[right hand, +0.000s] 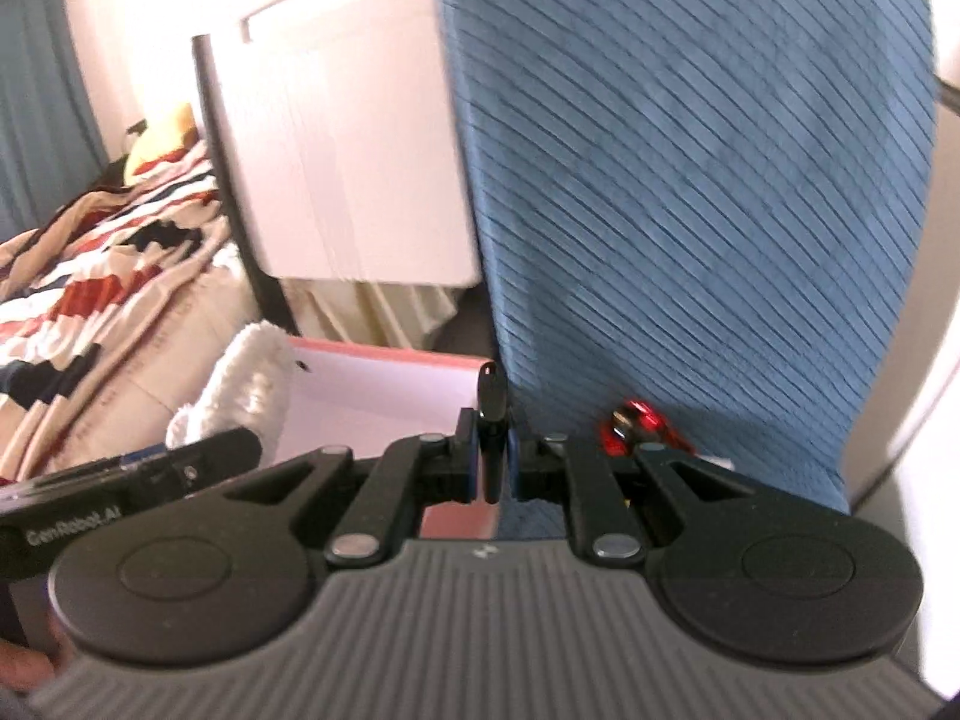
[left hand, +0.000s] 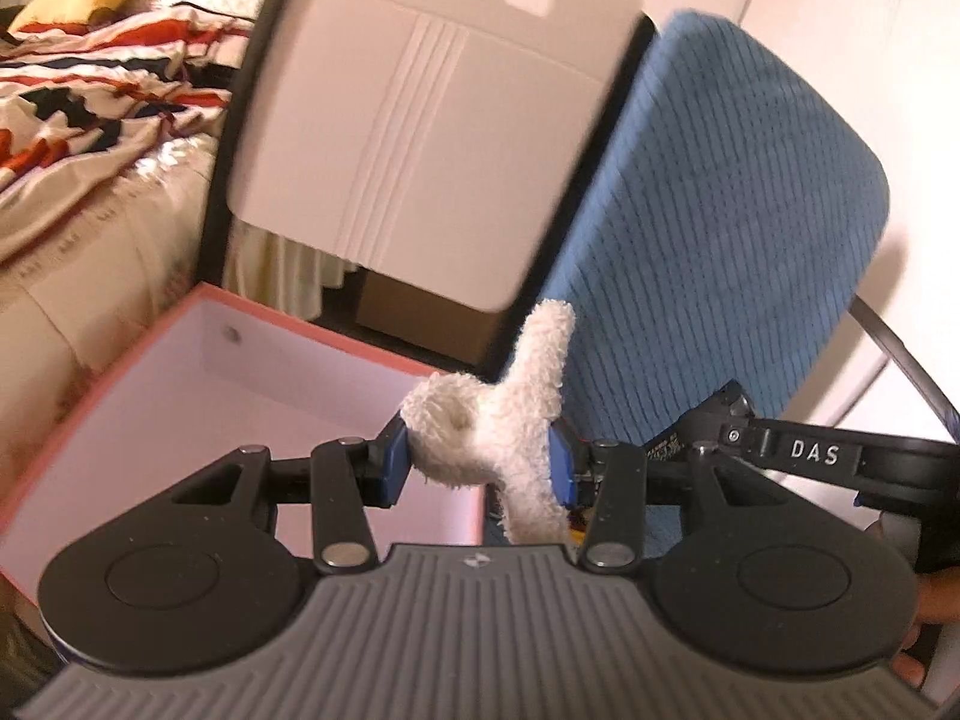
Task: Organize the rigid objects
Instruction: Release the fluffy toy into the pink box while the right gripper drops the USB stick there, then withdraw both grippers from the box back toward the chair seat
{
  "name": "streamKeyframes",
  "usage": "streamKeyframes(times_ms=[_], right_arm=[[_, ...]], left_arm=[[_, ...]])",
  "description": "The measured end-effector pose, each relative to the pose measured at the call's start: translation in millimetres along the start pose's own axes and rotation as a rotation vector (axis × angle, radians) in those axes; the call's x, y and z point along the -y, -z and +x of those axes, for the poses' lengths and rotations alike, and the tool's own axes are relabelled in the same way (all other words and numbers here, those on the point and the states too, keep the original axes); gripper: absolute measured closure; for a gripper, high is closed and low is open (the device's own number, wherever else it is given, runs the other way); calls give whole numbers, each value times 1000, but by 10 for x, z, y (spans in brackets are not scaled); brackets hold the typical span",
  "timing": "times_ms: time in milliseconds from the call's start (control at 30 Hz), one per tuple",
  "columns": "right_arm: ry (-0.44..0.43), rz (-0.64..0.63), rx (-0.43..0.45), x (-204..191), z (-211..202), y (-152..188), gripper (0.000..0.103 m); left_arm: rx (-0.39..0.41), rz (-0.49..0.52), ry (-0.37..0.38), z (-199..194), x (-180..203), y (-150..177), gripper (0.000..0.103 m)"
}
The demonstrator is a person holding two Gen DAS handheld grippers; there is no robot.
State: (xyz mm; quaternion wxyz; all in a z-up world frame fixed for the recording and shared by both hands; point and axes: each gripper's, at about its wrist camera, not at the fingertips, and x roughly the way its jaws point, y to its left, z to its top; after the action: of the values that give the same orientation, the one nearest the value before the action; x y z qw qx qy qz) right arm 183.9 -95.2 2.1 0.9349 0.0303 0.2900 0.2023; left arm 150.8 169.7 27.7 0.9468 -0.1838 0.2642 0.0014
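**Both grippers loaded, above the pink box**

Blue ribbed chair back (left hand: 708, 198) fills the right of both views; a white panel with a handle slot (left hand: 420, 120) stands behind it, beside a bed with a striped blanket (left hand: 78, 96). Likely a bedside work spot, the chair seat serving as the surface for the loose items.

Pink-rimmed box (left hand: 198, 306), white inside, sits open just below and ahead of the left gripper. What shows of its interior is bare. Judged to be the collection bin, mouth up so items can go in from above.

Left gripper (left hand: 477, 462): blue pads pressed into a white terry-cloth plush piece (left hand: 510, 414), pinched at its middle so the ends stick up and hang down freely. It hangs near the box's right edge.

Right gripper (right hand: 492, 459): jaws squeezed nearly together on a slim black object (right hand: 491, 420), held upright between the pads; identity unclear, perhaps a clip or key.

Small red shiny object (right hand: 636, 426), possibly a toy car, lies at the foot of the chair back, not yet collected.
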Motion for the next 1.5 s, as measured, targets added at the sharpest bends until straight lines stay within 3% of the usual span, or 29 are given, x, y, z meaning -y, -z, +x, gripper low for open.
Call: streamKeyframes(times_ms=[333,700,1067,1167,1333,1500], right_arm=[[-91,-100,-6,-760,289,-157,90],[-129,-145,-152,-1187,836,332,90],[-108,-133,-266,-1142,1134,725,90],[-112,-128,-256,-1110,1101,694,89],[-122,-117,-211,-1044,944,549,89],[-137,-116,-140,-958,667,367,89]], left_arm=[[11,-35,-88,-169,-674,-139,52],[-94,-92,-153,69,-1314,301,52],[-179,-88,-166,301,-1360,586,47],[-173,-76,-185,274,-1315,549,35],[-133,-54,-185,103,-1130,399,31],[-79,-20,-195,-120,-866,235,21]])
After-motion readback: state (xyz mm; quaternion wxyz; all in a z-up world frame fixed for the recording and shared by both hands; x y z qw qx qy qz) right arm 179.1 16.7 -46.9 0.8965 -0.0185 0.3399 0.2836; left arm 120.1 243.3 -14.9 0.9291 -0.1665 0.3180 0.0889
